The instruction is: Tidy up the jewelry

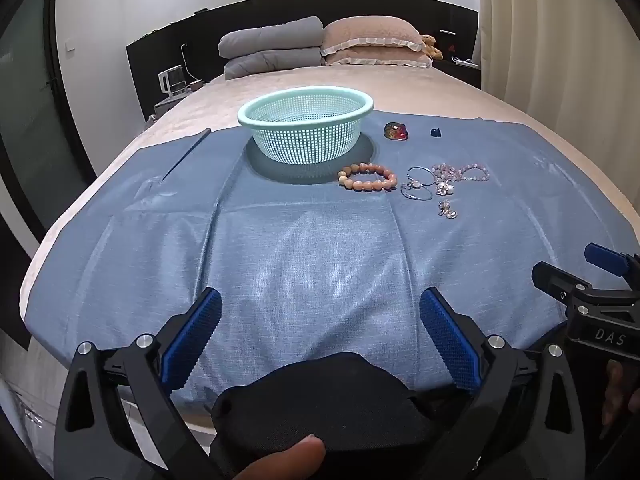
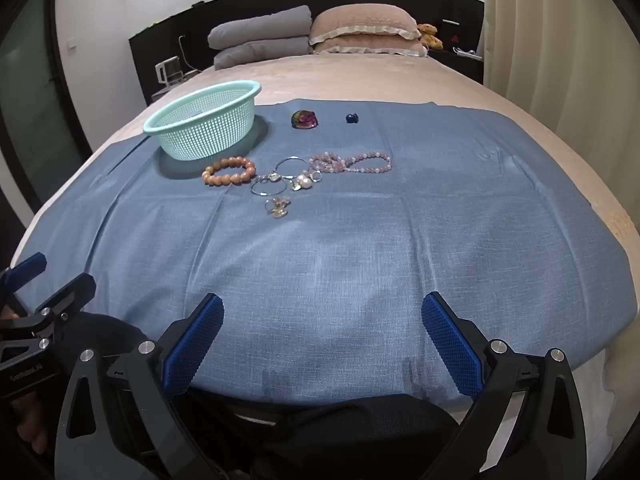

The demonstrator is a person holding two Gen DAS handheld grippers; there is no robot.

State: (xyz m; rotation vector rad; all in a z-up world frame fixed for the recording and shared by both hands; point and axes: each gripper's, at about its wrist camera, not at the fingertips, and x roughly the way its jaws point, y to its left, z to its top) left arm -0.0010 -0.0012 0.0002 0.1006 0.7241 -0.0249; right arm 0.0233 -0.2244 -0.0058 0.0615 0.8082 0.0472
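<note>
Hovering at the near edge of the blue cloth point(image 2: 320, 272), the left gripper point(image 1: 320, 312) and the right gripper point(image 2: 323, 314) are both standing wide open, holding nothing, well short of the jewelry. Farther in, a small cluster of earrings point(image 2: 277, 205) is lying nearest, light and fiddly, likely best pinched across its bulk. Behind it the thin hoop pieces point(image 2: 280, 178) are tangling with a pearl charm point(image 2: 303, 181); these are looking slippery and easily bent, so a gentle grip on the charm seems wiser than on the wire. The peach bead bracelet point(image 2: 229, 172) is sitting just beside the basket, firm and rounded, probably taking a grip across one side of its ring. The pink bead strand point(image 2: 352, 163) is looking limp and will likely dangle. Beyond are lying a red stone point(image 2: 305, 119) and a dark blue bead point(image 2: 352, 118). The mint basket point(image 2: 244, 89) is waiting at the far left.
</note>
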